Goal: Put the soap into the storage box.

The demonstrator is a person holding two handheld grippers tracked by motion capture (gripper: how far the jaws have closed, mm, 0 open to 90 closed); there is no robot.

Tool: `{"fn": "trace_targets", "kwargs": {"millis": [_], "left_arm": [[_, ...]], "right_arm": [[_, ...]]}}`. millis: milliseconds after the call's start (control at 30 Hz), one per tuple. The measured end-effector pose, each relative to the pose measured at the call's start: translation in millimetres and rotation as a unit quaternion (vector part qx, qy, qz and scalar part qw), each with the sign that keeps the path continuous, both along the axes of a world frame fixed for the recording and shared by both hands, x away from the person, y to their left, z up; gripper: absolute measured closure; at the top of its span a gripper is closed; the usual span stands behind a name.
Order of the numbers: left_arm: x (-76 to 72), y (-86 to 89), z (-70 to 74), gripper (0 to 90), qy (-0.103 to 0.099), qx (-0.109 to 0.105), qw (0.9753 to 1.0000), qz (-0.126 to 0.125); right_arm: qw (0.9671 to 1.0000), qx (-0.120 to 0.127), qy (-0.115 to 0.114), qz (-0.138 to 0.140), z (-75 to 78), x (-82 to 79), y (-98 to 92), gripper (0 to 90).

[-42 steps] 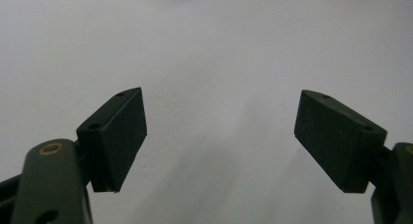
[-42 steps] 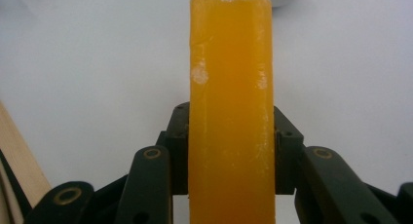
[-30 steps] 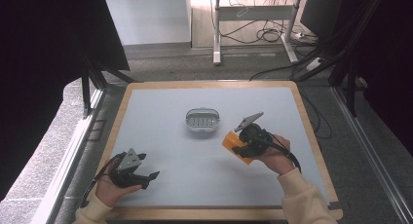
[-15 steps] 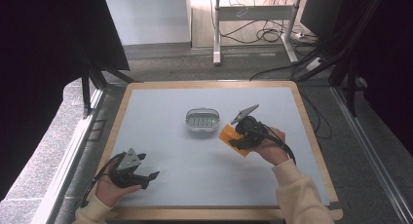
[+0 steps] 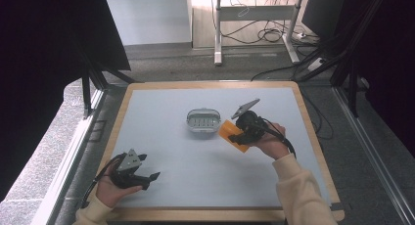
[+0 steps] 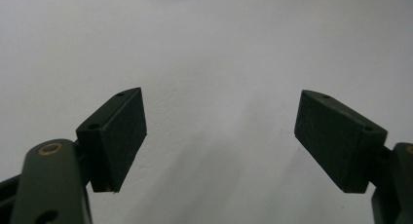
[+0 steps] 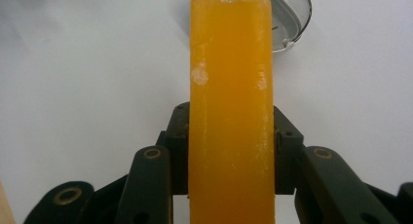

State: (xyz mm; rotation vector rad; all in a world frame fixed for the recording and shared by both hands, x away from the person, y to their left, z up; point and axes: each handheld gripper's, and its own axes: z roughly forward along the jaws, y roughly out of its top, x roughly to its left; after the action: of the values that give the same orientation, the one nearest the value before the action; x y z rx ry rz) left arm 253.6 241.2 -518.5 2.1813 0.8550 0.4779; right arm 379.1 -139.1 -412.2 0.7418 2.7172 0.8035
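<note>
left gripper (image 5: 152,176) sits idle near the front-left corner of the table (image 5: 161,102), held low in the person's left hand (image 5: 110,188), jaws spread wide with nothing between them. the left gripper view confirms it: both pads (image 6: 122,136) far apart over bare table surface.

middle of the table: a small oval dish (image 5: 203,121) with a slotted insert, looks like a soap dish, looks empty as far as i can tell.

right of it: right gripper (image 5: 234,135) is clamped on an orange bar (image 5: 233,135), probably soap. the bar is just beside the dish's right edge, lifted and tilted, not in it yet.

step in hand, as i judge it: carrying the bar to the dish for placing. next move calls for a short shift left so the bar is over the dish's hollow, levelling it, lowering, then letting the jaws go. risk: bar catches the rim if it comes in tilted.

views differ: the high view gives layout, both hands, and the gap between bar and dish. the right gripper view shows the grip itself, jaws pinching the bar (image 7: 230,112) on its two narrow sides low down, with the long end sticking forward and the dish rim (image 7: 292,24) peeking out behind the tip. it also shows small pale scuffs on the bar's face, too small to see from above.
</note>
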Motion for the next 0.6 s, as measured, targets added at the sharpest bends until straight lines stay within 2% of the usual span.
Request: {"fn": "trace_targets", "kwargs": {"millis": [600], "left_arm": [[-0.1, 0.7, 0.3, 19.2, 0.000, 0.000, 1.0000, 0.000]], "right_arm": [[0.9997, 0.001, 0.004, 0.026, 6.9, 16.9, 7.8, 61.4]]}}
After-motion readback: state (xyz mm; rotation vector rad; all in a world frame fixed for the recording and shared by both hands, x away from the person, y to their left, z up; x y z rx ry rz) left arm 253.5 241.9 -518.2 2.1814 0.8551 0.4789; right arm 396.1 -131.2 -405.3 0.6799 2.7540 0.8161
